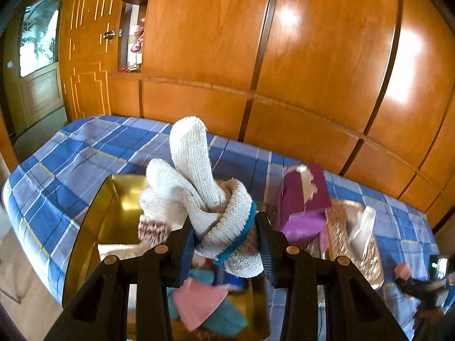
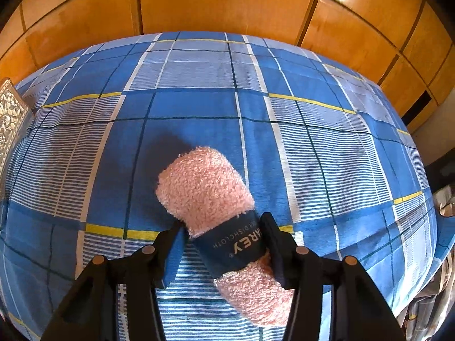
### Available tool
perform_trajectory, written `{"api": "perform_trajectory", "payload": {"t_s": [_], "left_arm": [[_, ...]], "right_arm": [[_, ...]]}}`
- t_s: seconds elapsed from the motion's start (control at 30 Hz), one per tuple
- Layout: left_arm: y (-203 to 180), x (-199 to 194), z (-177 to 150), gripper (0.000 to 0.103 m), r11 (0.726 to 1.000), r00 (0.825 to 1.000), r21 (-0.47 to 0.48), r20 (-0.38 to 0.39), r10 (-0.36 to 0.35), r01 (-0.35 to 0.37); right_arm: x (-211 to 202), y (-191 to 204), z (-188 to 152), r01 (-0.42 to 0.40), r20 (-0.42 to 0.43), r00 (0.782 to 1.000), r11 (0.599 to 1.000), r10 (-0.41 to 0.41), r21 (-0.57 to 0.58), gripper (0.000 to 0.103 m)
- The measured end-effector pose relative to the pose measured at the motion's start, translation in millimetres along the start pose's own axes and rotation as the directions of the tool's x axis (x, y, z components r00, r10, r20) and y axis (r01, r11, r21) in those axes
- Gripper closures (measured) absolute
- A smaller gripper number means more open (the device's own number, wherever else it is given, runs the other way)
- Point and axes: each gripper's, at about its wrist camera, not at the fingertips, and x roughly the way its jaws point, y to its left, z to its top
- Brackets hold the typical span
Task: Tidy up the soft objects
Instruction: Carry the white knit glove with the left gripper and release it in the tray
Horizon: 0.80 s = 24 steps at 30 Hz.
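Much of the gold-coloured metal box (image 1: 113, 199) is hidden in the left wrist view: the left gripper (image 1: 226, 244) and its black arms cover the near side, and the near rim runs out of frame at the bottom. Inside the box, only partly visible between the arms, lie a pink cloth (image 1: 196, 304), a teal cloth (image 1: 224, 319) and a pale folded piece at the left; what else sits beneath them cannot be made out. The left jaws are nearly closed and pinch a cream knitted sock bundle with a teal cuff (image 1: 204, 199), which hangs above the open box; a pink-flecked cuff shows at its lower left. Just right of the box stand a maroon cardboard box with a torn top (image 1: 307, 196) and a lighter purple box (image 1: 304, 224), both blurred, and beside them a shiny silver patterned basket (image 1: 352, 236) whose contents are unclear. At the far right edge the other gripper appears small and smeared.

In the right wrist view the right gripper (image 2: 224, 241) stands over a rolled pink terry dishcloth with a dark blue paper band (image 2: 204, 190) lying on the blue plaid bed sheet (image 2: 199, 85). The roll lies between the jaws, which are partly open; the right pad touches the band while the left pad stands just clear. The band's lettering is partly hidden, and the roll's near end is cut off by the gripper arm.
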Motion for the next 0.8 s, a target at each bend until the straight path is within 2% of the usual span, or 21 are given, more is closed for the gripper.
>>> {"api": "perform_trajectory", "payload": {"t_s": [0.5,0.67,0.8], "left_arm": [[1,-9,-44,0.062,0.998,0.999,0.059,-0.041,-0.019,0.022],[12,-9,-50,0.062,0.999,0.998,0.038,-0.063,-0.007,0.009],[35,-8,-58,0.062,1.0,0.995,-0.013,-0.094,0.011,-0.012]], "right_arm": [[-18,23,-25,0.103,0.118,0.988,0.995,-0.103,-0.001,0.051],[-21,29,-31,0.126,0.148,0.981,0.992,-0.126,0.009,0.052],[-20,28,-33,0.129,0.172,0.976,0.991,-0.131,0.02,0.052]]}}
